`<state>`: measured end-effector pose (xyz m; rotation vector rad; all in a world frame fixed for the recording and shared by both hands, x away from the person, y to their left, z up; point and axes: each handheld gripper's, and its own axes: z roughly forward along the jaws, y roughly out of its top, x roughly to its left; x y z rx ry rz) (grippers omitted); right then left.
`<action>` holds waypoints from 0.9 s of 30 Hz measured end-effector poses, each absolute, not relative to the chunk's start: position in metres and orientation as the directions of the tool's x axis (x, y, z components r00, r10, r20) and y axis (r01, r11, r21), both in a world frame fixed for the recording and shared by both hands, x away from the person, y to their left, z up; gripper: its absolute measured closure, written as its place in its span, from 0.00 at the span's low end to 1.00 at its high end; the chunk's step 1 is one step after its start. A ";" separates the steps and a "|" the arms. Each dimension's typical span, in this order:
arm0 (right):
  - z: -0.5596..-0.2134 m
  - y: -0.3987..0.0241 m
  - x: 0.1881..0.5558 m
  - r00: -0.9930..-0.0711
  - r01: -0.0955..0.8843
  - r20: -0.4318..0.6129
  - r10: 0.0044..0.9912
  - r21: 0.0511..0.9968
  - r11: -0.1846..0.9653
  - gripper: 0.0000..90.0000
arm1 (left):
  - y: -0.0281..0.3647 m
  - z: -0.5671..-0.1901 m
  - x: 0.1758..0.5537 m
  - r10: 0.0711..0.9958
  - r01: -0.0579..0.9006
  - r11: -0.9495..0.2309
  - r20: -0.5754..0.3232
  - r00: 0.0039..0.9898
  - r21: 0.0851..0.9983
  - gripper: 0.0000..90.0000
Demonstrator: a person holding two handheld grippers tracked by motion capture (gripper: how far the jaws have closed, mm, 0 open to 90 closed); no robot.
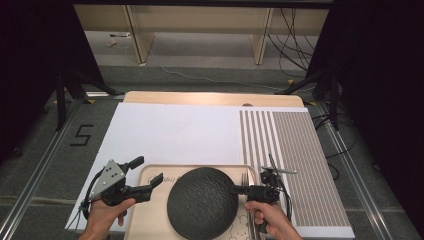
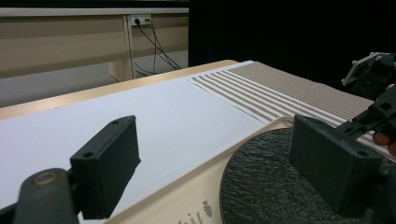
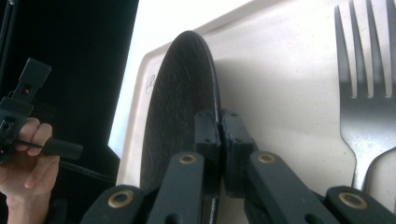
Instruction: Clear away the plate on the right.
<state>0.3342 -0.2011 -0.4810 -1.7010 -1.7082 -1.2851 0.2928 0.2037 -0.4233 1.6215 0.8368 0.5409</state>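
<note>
The black plate (image 1: 202,202) lay low in the middle of the high view, resting on a pale tray (image 1: 150,175) at the near edge of the counter (image 1: 175,132). Its lower rim ran close to the bottom border, and it covered most of the tray, so that only the tray's corners and part of some printed lettering could be seen. The lettering was too small for me to read.

The right tongs (image 1: 234,189) sat at the plate's right edge, closed on the rim. In the right gripper view the two black jaws stood pinched together on the thin edge of the plate (image 3: 182,107), which appeared almost edge-on there. What lay under the plate at that spot I could not tell.

The left tongs (image 1: 147,175) hung at the lower left of the high view, jaws spread wide with nothing between them, just beside the tray's left corner. From the left gripper view one jaw sat over the white sheet (image 2: 140,112) and the other in front of the plate (image 2: 261,186); whether that jaw touched the plate was hard to judge.

A fork (image 3: 369,112) lay on the tray to the right of the plate, its handle cut off at the bottom of the right gripper view. A striped mat (image 1: 300,160) covered the right of the counter. Both forearms were cropped by the bottom border.
</note>
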 end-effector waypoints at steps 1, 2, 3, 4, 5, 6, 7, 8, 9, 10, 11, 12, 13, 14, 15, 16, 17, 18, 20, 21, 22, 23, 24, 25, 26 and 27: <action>-0.481 -0.201 0.334 -0.176 0.935 0.811 0.558 0.315 -0.164 0.97 | 0.204 -0.423 0.293 0.765 0.228 -0.070 -0.095 0.637 0.971 0.18; -0.481 -0.202 0.335 -0.178 0.936 0.808 0.561 0.315 -0.157 0.97 | 0.203 -0.423 0.293 0.765 0.229 -0.070 -0.095 0.636 0.971 0.18; -0.481 -0.202 0.335 -0.181 0.937 0.804 0.566 0.317 -0.150 0.97 | 0.203 -0.423 0.293 0.765 0.230 -0.071 -0.095 0.637 0.971 0.18; -0.480 -0.201 0.335 -0.183 0.935 0.804 0.566 0.320 -0.151 0.96 | 0.203 -0.423 0.293 0.765 0.230 -0.070 -0.095 0.637 0.971 0.18; -0.480 -0.200 0.335 -0.182 0.936 0.800 0.572 0.319 -0.149 0.96 | 0.203 -0.423 0.293 0.765 0.230 -0.071 -0.095 0.637 0.971 0.18; -0.479 -0.200 0.335 -0.185 0.937 0.791 0.584 0.322 -0.138 0.95 | 0.203 -0.423 0.293 0.765 0.229 -0.070 -0.095 0.636 0.971 0.18; -0.480 -0.200 0.335 -0.197 0.934 0.778 0.597 0.335 -0.128 0.95 | 0.203 -0.423 0.293 0.766 0.229 -0.070 -0.095 0.636 0.971 0.18; -0.480 -0.199 0.336 -0.196 0.934 0.769 0.609 0.335 -0.122 0.94 | 0.203 -0.423 0.293 0.766 0.229 -0.070 -0.095 0.636 0.971 0.18; -0.480 -0.199 0.336 -0.202 0.933 0.764 0.613 0.340 -0.116 0.93 | 0.203 -0.423 0.293 0.766 0.230 -0.070 -0.095 0.636 0.971 0.18; -0.480 -0.198 0.336 -0.217 0.932 0.741 0.635 0.351 -0.092 0.92 | 0.203 -0.424 0.293 0.766 0.231 -0.070 -0.096 0.636 0.970 0.18; -0.480 -0.197 0.336 -0.225 0.929 0.730 0.646 0.361 -0.083 0.92 | 0.203 -0.424 0.293 0.766 0.231 -0.071 -0.096 0.636 0.970 0.18; -0.480 -0.197 0.337 -0.231 0.929 0.720 0.655 0.364 -0.072 0.91 | 0.203 -0.424 0.293 0.765 0.231 -0.070 -0.097 0.636 0.970 0.18; -0.481 -0.196 0.337 -0.228 0.930 0.712 0.664 0.361 -0.068 0.91 | 0.203 -0.424 0.293 0.765 0.231 -0.070 -0.096 0.637 0.970 0.18; -0.481 -0.196 0.337 -0.231 0.931 0.705 0.670 0.360 -0.059 0.90 | 0.203 -0.423 0.293 0.765 0.230 -0.070 -0.096 0.637 0.971 0.18; -0.481 -0.196 0.337 -0.233 0.931 0.698 0.678 0.361 -0.052 0.89 | 0.203 -0.423 0.293 0.765 0.230 -0.070 -0.096 0.637 0.971 0.18; -0.481 -0.195 0.337 -0.234 0.930 0.691 0.684 0.364 -0.050 0.88 | 0.203 -0.424 0.293 0.765 0.231 -0.069 -0.097 0.636 0.970 0.18; -0.482 -0.194 0.337 -0.238 0.929 0.684 0.689 0.367 -0.043 0.86 | 0.203 -0.424 0.293 0.765 0.232 -0.070 -0.097 0.636 0.970 0.18; -0.482 -0.194 0.337 -0.244 0.928 0.681 0.691 0.371 -0.037 0.84 | 0.204 -0.424 0.293 0.765 0.232 -0.070 -0.097 0.637 0.970 0.18; -0.481 -0.192 0.337 -0.259 0.924 0.658 0.707 0.381 -0.016 0.83 | 0.203 -0.424 0.293 0.764 0.232 -0.070 -0.097 0.637 0.970 0.18; -0.481 -0.192 0.337 -0.264 0.924 0.653 0.710 0.382 -0.008 0.83 | 0.203 -0.424 0.293 0.764 0.233 -0.070 -0.098 0.637 0.970 0.18; -0.481 -0.191 0.337 -0.268 0.922 0.647 0.714 0.386 -0.004 0.81 | 0.203 -0.424 0.293 0.764 0.233 -0.071 -0.097 0.637 0.970 0.18; -0.481 -0.190 0.337 -0.272 0.923 0.640 0.719 0.385 0.006 0.78 | 0.203 -0.424 0.293 0.765 0.234 -0.071 -0.098 0.637 0.970 0.18; -0.481 -0.189 0.337 -0.281 0.922 0.630 0.724 0.386 0.021 0.76 | 0.203 -0.424 0.293 0.764 0.234 -0.072 -0.097 0.637 0.970 0.18; -0.481 -0.188 0.337 -0.289 0.922 0.621 0.729 0.384 0.038 0.75 | 0.203 -0.424 0.293 0.764 0.234 -0.072 -0.097 0.637 0.970 0.18; -0.481 -0.188 0.337 -0.296 0.919 0.614 0.732 0.392 0.043 0.74 | 0.203 -0.424 0.293 0.764 0.234 -0.071 -0.098 0.637 0.970 0.18; -0.480 -0.187 0.336 -0.301 0.917 0.611 0.732 0.396 0.047 0.73 | 0.203 -0.424 0.293 0.764 0.235 -0.071 -0.099 0.637 0.970 0.18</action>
